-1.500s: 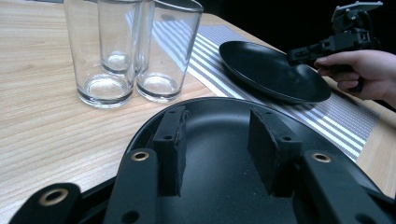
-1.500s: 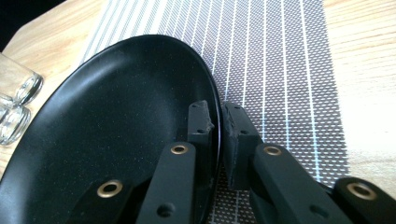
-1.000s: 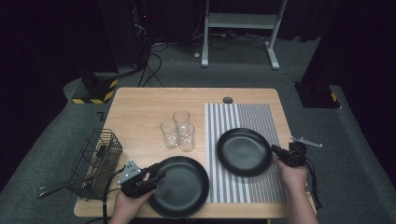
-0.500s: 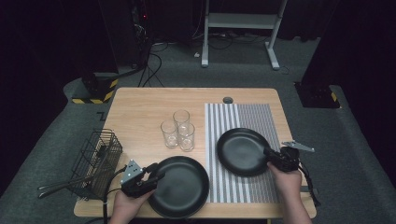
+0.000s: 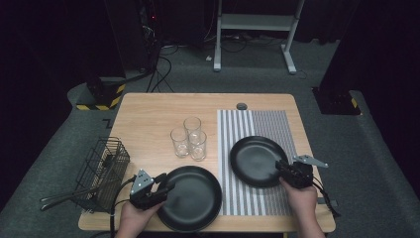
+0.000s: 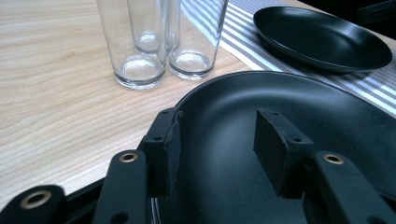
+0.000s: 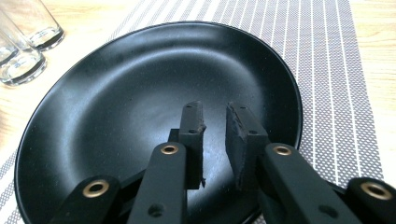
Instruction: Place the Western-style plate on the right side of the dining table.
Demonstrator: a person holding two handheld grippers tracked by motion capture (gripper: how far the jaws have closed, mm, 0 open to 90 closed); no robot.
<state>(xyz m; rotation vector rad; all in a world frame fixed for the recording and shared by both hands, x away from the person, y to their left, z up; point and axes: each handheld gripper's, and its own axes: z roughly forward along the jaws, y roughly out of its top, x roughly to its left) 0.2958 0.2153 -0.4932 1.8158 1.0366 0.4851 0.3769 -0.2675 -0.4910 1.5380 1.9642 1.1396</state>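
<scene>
Two black plates [image 5: 190, 198] [image 5: 255, 159] — left tongs [image 5: 166, 188] wide over near plate's rim; right tongs [image 5: 280, 166] narrow, opening, over mat plate.

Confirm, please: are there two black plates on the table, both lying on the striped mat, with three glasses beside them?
Not quite. In the high view one plate lies on the mat; the other plate sits on the bare table. The three glasses are right.
</scene>
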